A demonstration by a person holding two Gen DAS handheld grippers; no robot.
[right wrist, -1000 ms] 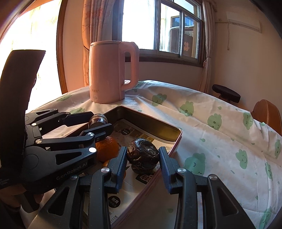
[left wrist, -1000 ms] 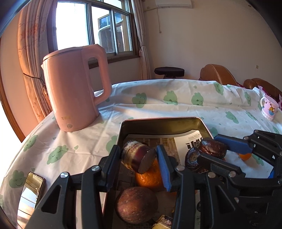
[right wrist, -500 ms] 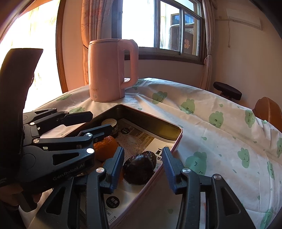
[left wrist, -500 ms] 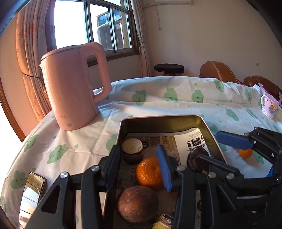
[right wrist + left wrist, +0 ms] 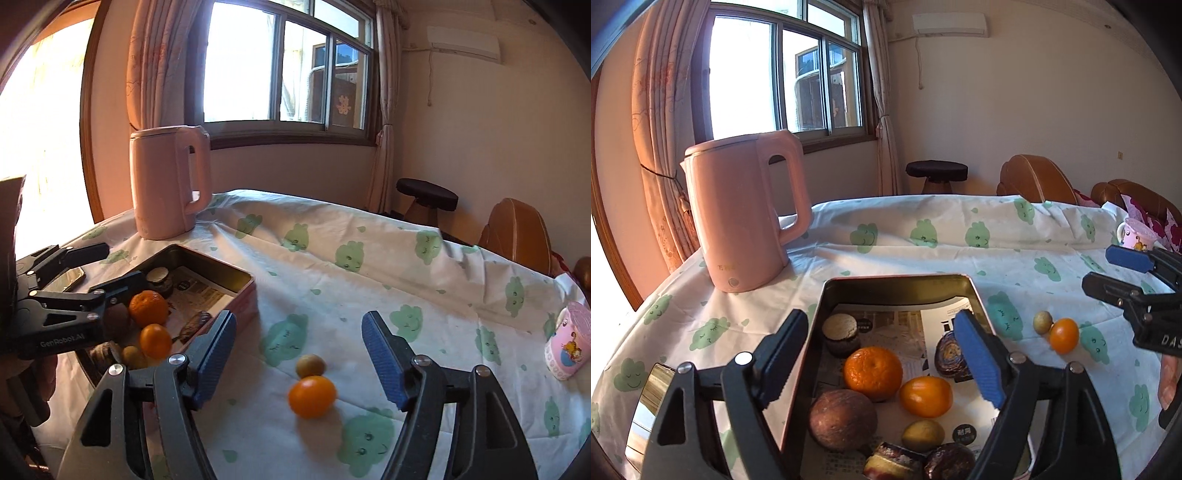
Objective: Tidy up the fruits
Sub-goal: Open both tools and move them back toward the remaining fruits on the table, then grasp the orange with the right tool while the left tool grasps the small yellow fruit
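Both jaws are opening, empty. Right hand-held gripper is facing the orange and probably a green fruit on the tabletop, right of the tin; left hand-held gripper is hovering over it. Next: clamping the orange.
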